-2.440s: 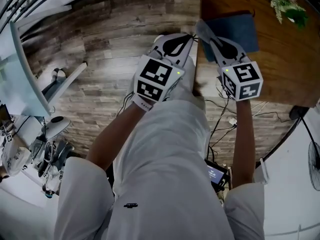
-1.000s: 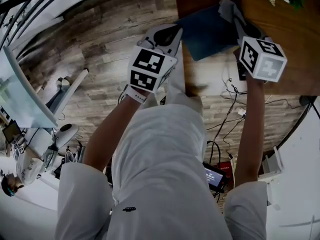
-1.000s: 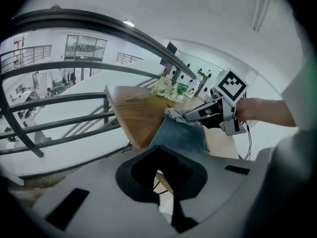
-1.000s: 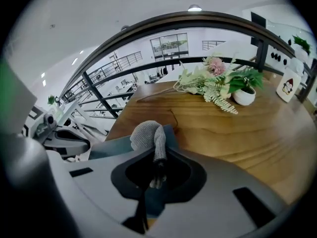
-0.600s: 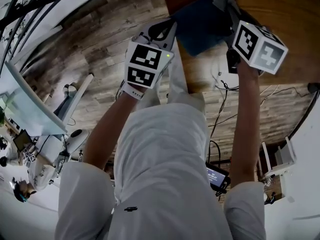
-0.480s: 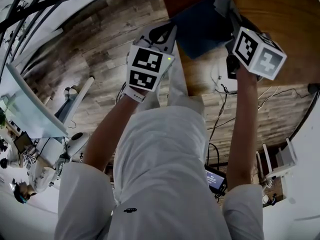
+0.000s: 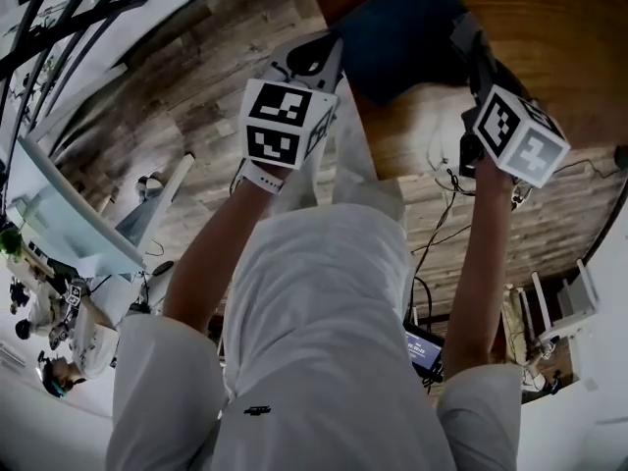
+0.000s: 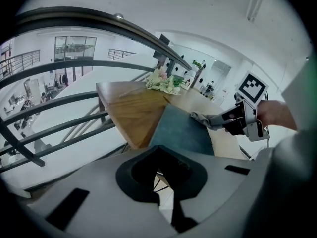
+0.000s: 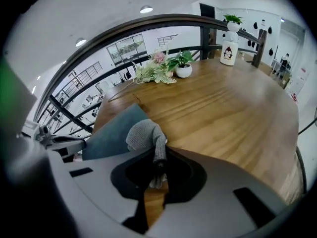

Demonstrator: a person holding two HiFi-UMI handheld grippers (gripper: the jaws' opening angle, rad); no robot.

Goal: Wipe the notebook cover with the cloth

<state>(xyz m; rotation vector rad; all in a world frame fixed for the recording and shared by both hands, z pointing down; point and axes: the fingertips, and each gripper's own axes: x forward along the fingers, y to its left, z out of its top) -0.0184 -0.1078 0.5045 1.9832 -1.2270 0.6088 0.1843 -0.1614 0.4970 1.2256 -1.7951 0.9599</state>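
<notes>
The dark blue notebook (image 7: 397, 32) lies at the near corner of the wooden table (image 7: 559, 27). My right gripper (image 7: 469, 42) is shut on the grey cloth (image 9: 145, 134). The cloth bunches at the notebook's (image 9: 115, 131) right edge, partly over bare wood. My left gripper (image 7: 316, 59) hangs off the table's edge beside the notebook's left corner, shut, with nothing between its fingers. In the left gripper view the notebook (image 8: 181, 131) shows just beyond the jaws, with the cloth (image 8: 200, 118) and the right gripper (image 8: 217, 121) at its far side.
A flower spray (image 9: 154, 71), a small potted plant (image 9: 182, 66) and a white bottle (image 9: 229, 51) stand at the table's far side. Black railings (image 8: 74, 128) run past the table's left edge. Cables (image 7: 453, 234) trail on the floor below.
My right gripper has drawn the cloth across the notebook to its right edge and back toward me. The left gripper has stayed by the notebook's left corner.
</notes>
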